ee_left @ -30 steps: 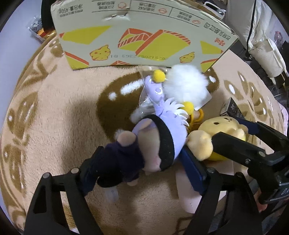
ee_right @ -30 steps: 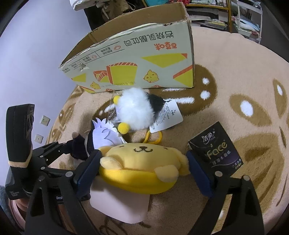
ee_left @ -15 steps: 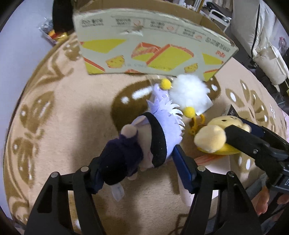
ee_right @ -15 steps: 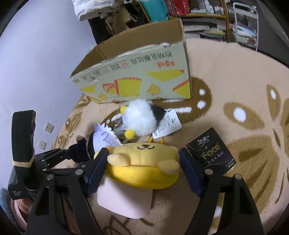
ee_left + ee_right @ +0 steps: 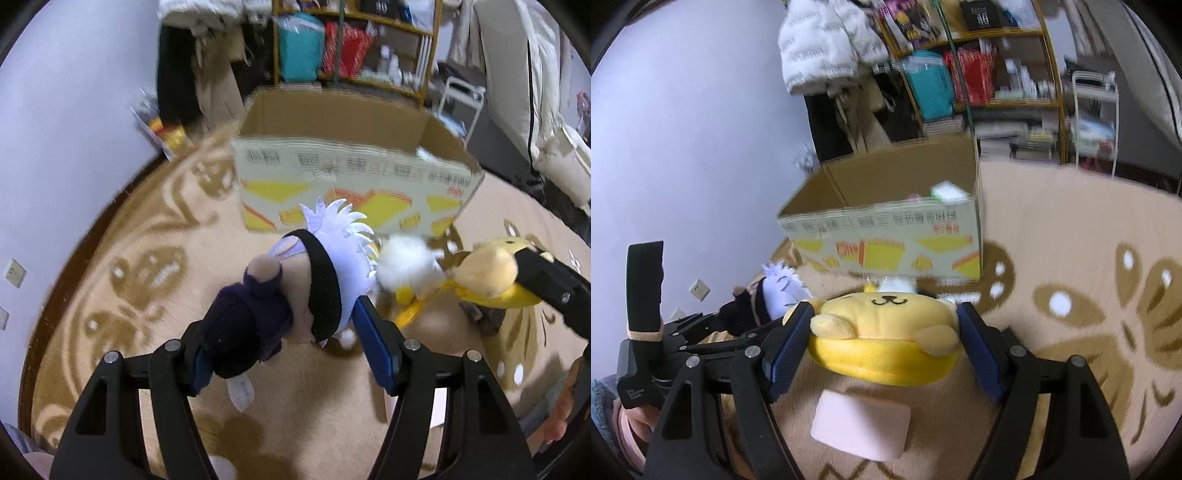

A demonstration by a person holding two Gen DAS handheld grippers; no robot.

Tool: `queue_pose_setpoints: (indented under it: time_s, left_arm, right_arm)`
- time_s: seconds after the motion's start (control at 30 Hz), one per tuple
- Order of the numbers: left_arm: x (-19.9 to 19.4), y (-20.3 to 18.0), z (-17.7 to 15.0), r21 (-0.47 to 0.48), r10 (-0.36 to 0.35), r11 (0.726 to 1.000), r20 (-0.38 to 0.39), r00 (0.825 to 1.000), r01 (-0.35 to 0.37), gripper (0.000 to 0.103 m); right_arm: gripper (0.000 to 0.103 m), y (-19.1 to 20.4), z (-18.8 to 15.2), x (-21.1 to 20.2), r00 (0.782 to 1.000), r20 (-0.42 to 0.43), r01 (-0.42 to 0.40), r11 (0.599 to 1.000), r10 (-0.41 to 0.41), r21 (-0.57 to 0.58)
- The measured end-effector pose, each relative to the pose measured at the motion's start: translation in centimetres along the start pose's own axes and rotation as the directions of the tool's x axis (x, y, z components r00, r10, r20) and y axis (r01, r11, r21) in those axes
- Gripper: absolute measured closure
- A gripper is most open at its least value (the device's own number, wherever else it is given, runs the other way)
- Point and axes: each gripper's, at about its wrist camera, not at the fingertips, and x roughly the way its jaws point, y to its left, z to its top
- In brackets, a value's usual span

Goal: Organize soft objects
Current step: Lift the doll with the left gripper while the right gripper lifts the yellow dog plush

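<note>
Both plush toys hang above the patterned rug (image 5: 1071, 236), in front of the open cardboard box (image 5: 354, 177). The left gripper (image 5: 284, 350) has its fingers pinching the white-haired doll (image 5: 295, 291) across body and head; the right gripper (image 5: 882, 343) has its fingers pinching the yellow dog plush (image 5: 882, 325) by its sides. To do this well, I'd carry each toy clear over the box's near wall before loosening anything. The white pompom charm (image 5: 406, 266) sits just beside the doll, so watch it doesn't snag. The pink pad (image 5: 860, 424) lies on the rug.
</note>
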Motion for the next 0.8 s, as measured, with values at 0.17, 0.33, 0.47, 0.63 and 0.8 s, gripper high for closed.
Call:
queue_pose_setpoints:
  time_s: [0.17,0.33,0.47,0.63,0.8]
  left_arm:
    - [-1.9,0.2,0.3,0.005,0.053,0.999,0.093,0.994,-0.054,0.036]
    - [-3.8,0.0,0.5,0.004,0.093,0.995,0.202,0.975,-0.096,0.036]
    - [-5.0,0.3,0.5,-0.014,0.114,0.993,0.272,0.956,-0.115,0.036]
    - [-6.2,0.3,0.8,-0.025,0.146,0.989,0.354,0.924,-0.146,0.035]
    - [-7.3,-0.3,1.0,-0.001,0.167,0.983,0.428,0.888,-0.184,0.035]
  right_arm:
    - [0.02,1.2,1.4,-1.3,0.994,0.09,0.059,0.997,-0.054,-0.048]
    - [0.02,1.8,2.2,-1.9,0.984,0.144,0.121,0.989,-0.108,-0.083]
    - [0.02,2.3,2.5,-2.5,0.968,0.205,0.168,0.98,-0.144,-0.108]
    - [0.02,3.5,3.4,-3.1,0.946,0.274,0.217,0.966,-0.172,-0.143]
    - [0.02,4.1,4.5,-3.7,0.932,0.314,0.243,0.957,-0.184,-0.161]
